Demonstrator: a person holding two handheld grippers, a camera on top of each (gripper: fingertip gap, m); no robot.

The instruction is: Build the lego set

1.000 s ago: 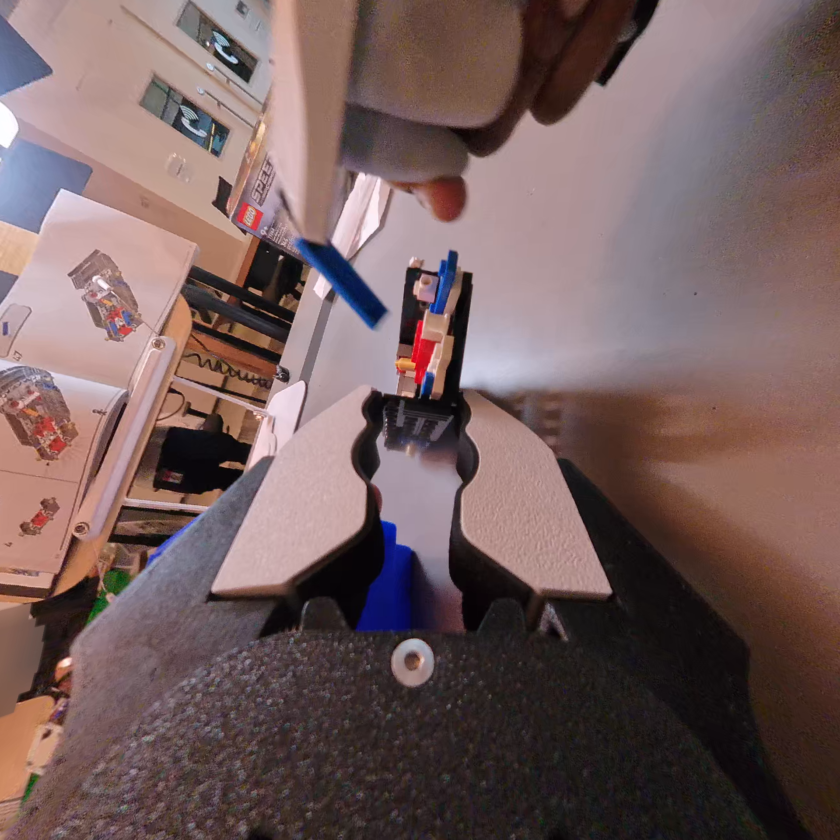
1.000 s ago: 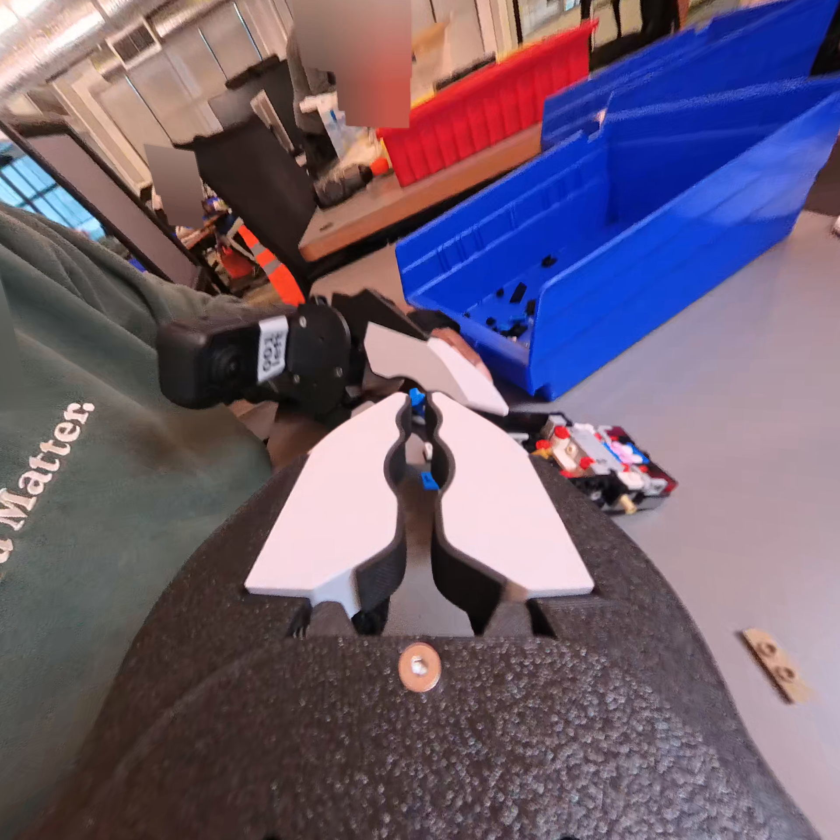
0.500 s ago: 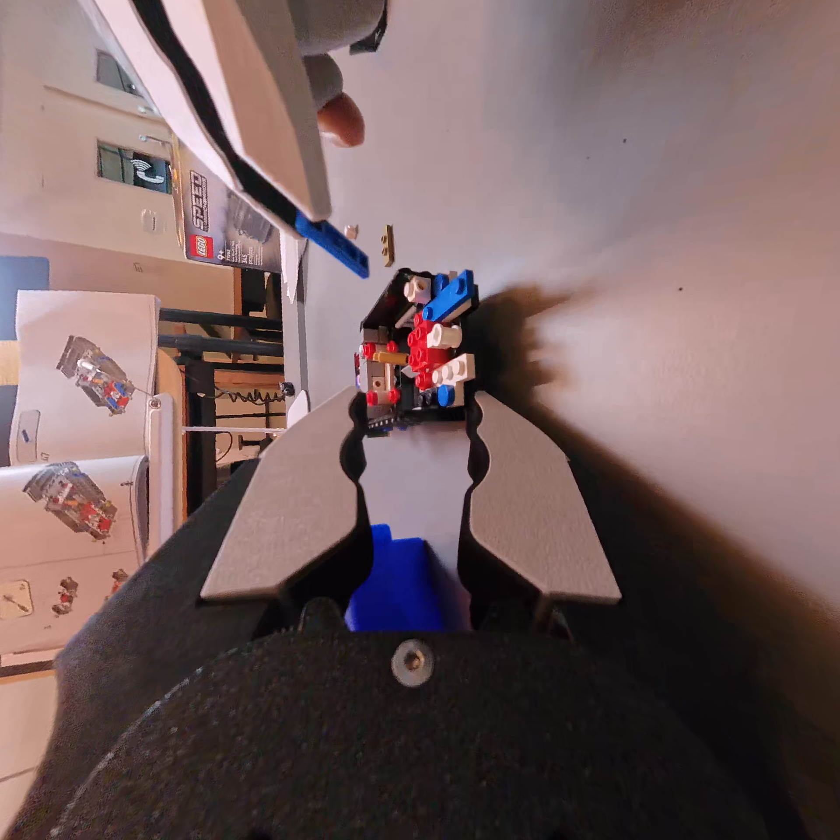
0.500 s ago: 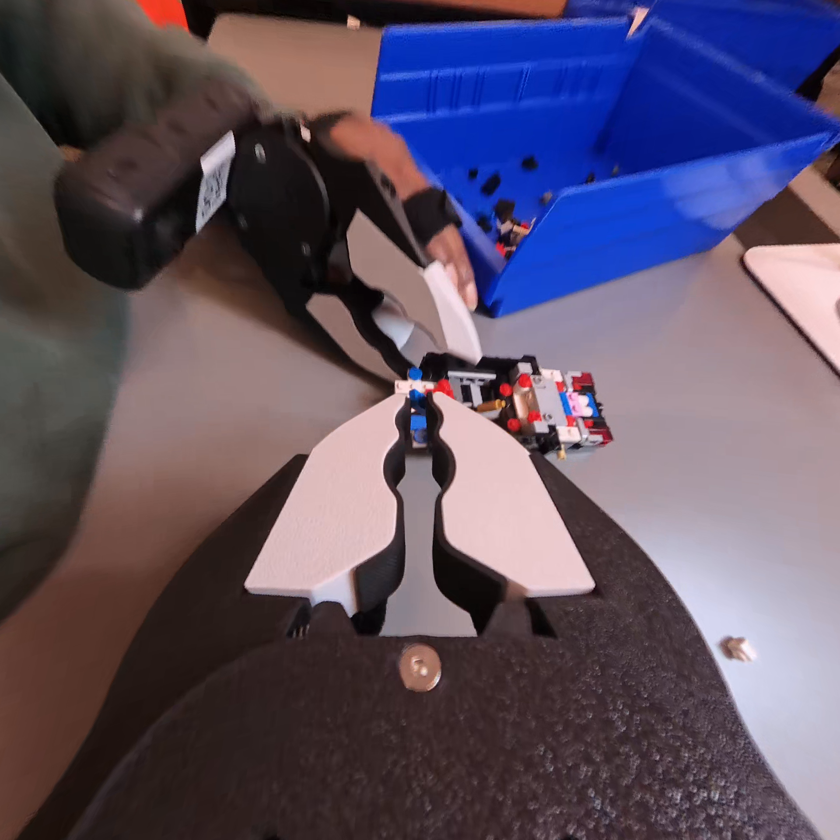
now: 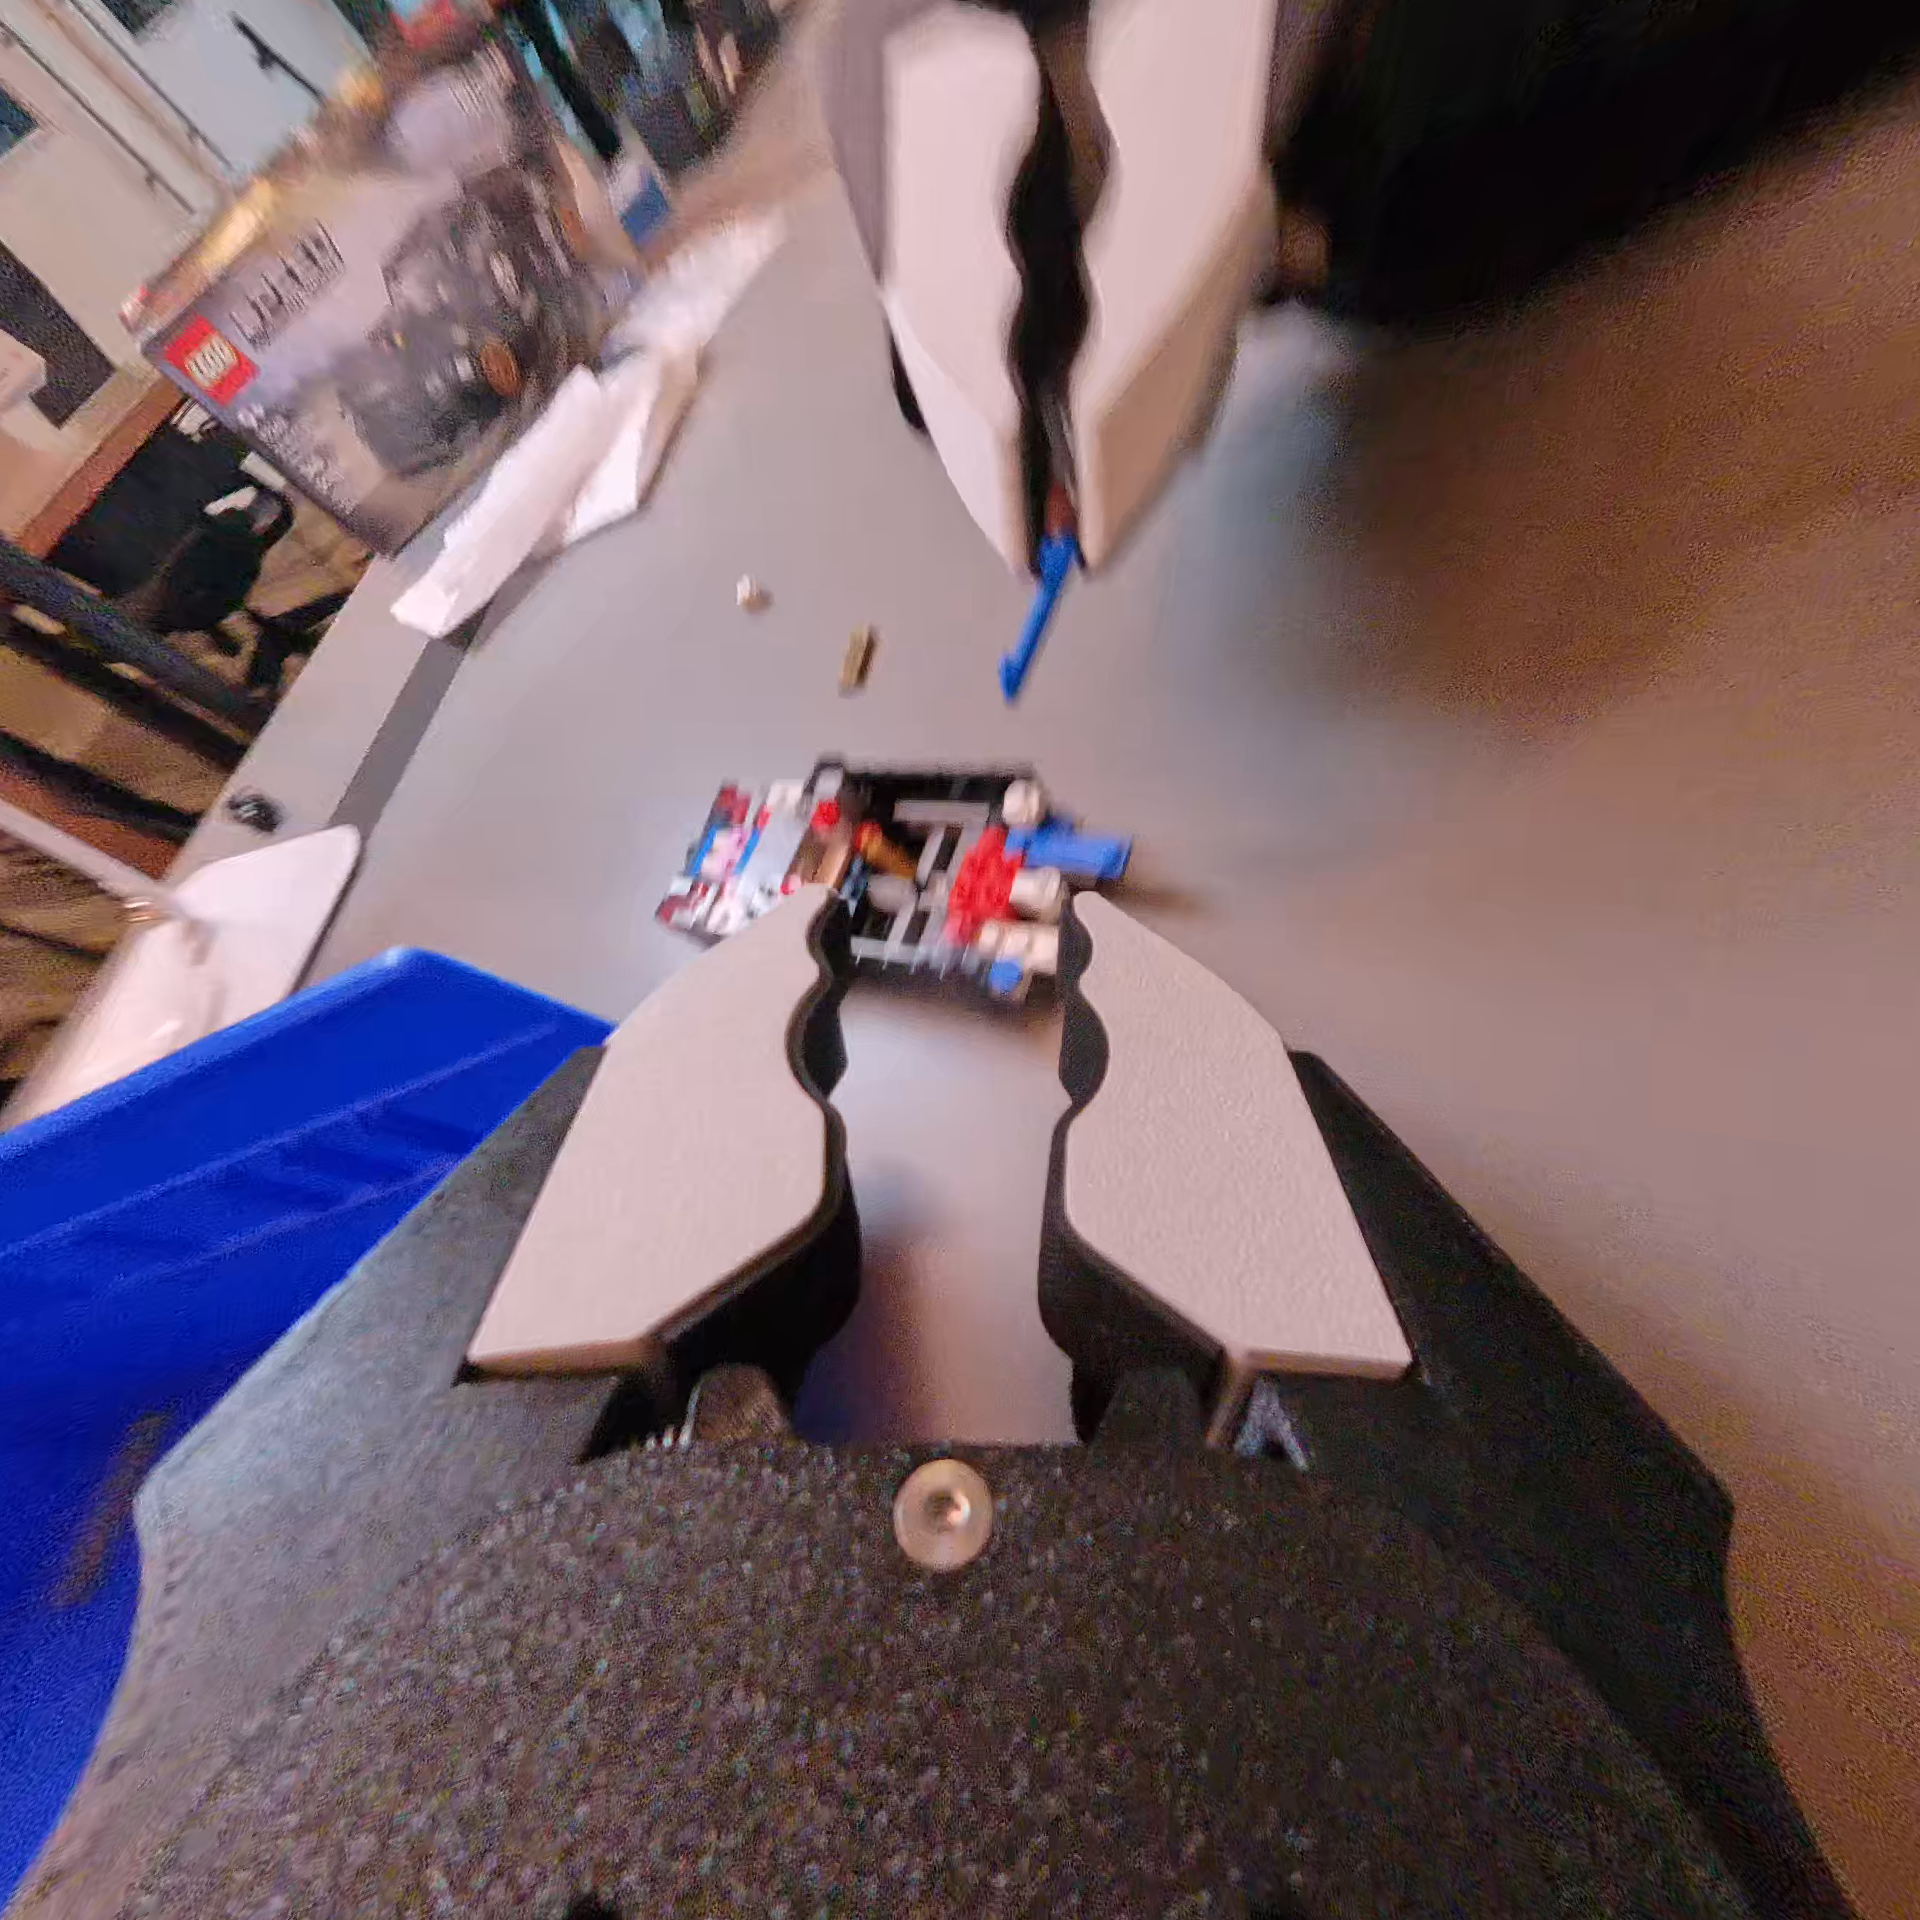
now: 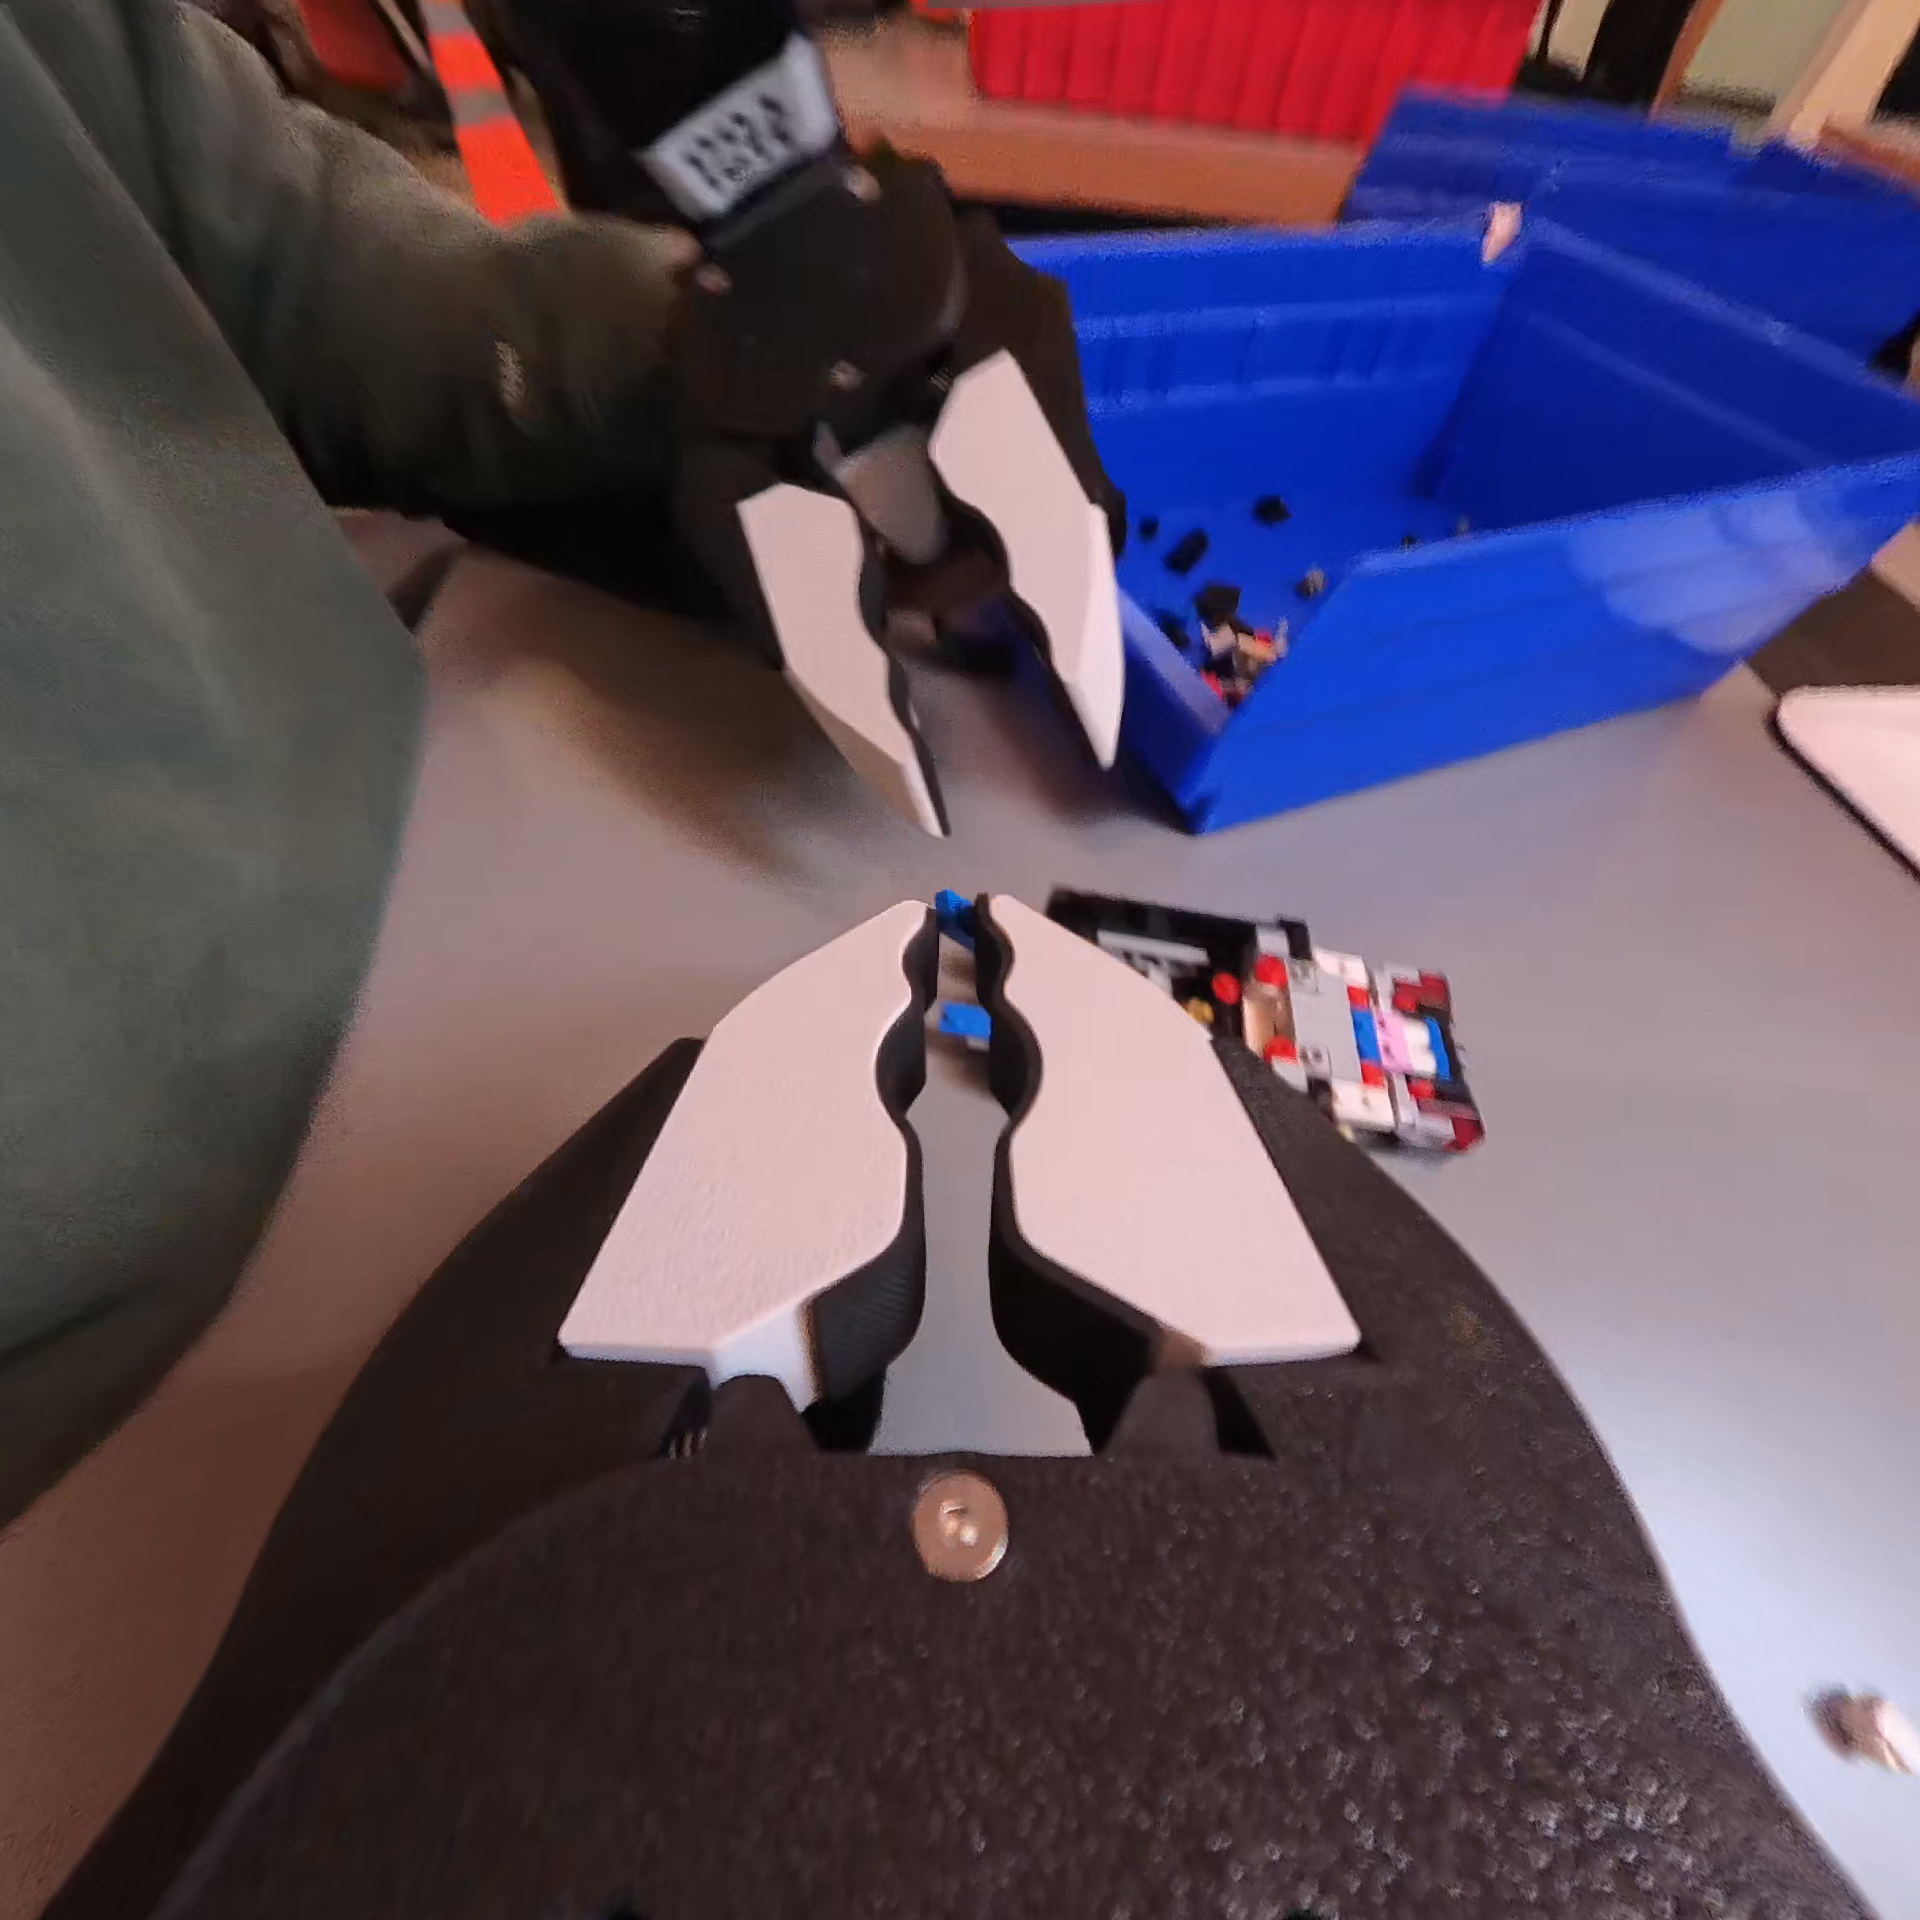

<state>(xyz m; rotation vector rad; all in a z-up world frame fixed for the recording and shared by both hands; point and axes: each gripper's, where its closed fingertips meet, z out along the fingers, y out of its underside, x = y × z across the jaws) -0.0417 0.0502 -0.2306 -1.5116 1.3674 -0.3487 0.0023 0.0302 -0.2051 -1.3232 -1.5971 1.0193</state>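
**Blue plate held ready above the half-built model**

A thin blue plate [image 5: 1035, 623] is pinched between the nearly closed jaws of the right tool [image 5: 1049, 556], seen at upper centre of the left wrist view with the piece hanging out past the tips. In the right wrist view the same piece shows as a blue sliver at the jaw tips, centre frame. It is held by one end, presumably so that the free end can be pressed onto studs without the jaws getting in the way.

The left tool [image 5: 940, 914] is held with its jaws spread and nothing between them – its tips are framed on either side of the lego model [image 5: 894, 883], though contact cannot be confirmed through the blur. The spread stance suggests the model is meant to be braced or steadied while the plate is seated.

The model lies flat on the grey worktop [image 5: 1455, 935] at mid-frame, a black base with red, white, blue and grey parts. In the right wrist view it sits just right of the right tool's tips.

A blue bin [image 6: 1455, 582] holding loose pieces is seen at upper right of the right wrist view, near the model – kept within reach for the next part. Two small loose pieces [image 5: 858, 657] lie on the worktop beyond the model, and the set's box [image 5: 395, 322] stands at upper left.
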